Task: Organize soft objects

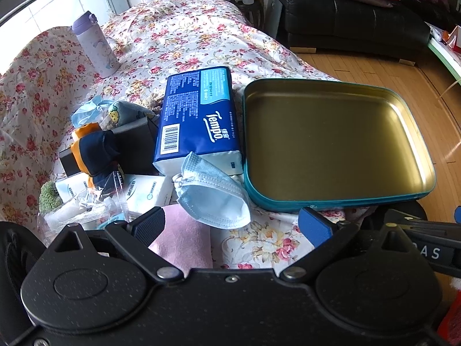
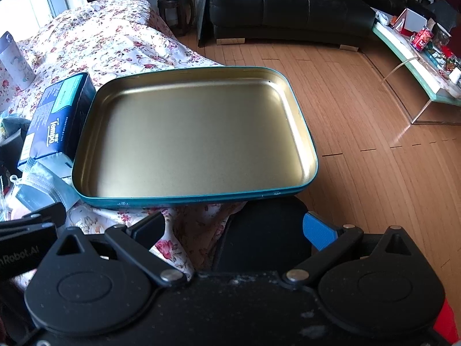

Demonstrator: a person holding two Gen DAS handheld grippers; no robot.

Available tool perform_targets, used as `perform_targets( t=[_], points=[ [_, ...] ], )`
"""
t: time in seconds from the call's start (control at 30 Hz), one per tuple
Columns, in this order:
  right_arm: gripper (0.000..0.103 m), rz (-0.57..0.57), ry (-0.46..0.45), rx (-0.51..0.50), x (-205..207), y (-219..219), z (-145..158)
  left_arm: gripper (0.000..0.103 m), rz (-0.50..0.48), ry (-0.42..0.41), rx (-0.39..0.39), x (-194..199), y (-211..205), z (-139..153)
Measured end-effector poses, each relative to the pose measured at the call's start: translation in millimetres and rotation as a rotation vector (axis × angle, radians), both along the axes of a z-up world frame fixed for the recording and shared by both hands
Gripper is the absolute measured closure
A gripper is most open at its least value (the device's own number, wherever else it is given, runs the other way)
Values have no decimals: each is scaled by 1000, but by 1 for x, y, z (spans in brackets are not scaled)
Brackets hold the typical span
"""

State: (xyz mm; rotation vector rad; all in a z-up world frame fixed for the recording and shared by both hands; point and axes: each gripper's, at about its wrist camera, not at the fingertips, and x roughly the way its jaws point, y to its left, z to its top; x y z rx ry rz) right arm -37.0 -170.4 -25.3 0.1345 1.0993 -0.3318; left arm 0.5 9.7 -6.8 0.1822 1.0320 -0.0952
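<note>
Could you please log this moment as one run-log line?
left gripper: open, holding nothing | right gripper: open, holding nothing | tin tray: holds nothing | face mask: beside tray, against tissue pack

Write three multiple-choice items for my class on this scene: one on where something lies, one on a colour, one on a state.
1. Where is the Tempo tissue pack?
A. inside the tin
B. beside the tin's left side
C. on the floor

2. What colour is the tin tray's outer wall?
A. red
B. white
C. teal

3. How does the left gripper stand?
A. open, holding nothing
B. shut on the face mask
C. shut on the bottle

Answers:
1 B: the pack lies on the floral cloth against the tin's left rim.
2 C: the rim and wall show teal around a gold inside.
3 A: its fingers are spread, with the face mask lying beyond them.
</note>
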Motion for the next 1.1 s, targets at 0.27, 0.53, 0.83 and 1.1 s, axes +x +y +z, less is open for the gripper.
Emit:
perform_targets(
  t=[0.27,0.53,0.83,1.1],
  points=[
    [1,25,-19,2,0,5,5,7,43,-51,-14,3,14,9],
    [1,94,-16,15,5,25,10,7,97,-83,-75,11,54,16],
    [2,179,-23,126,20,54,11,7,235,-164,-81,43,135,34],
    [2,279,-48,193,35,91,13,7,355,-194,-28,70,207,32]
  ],
)
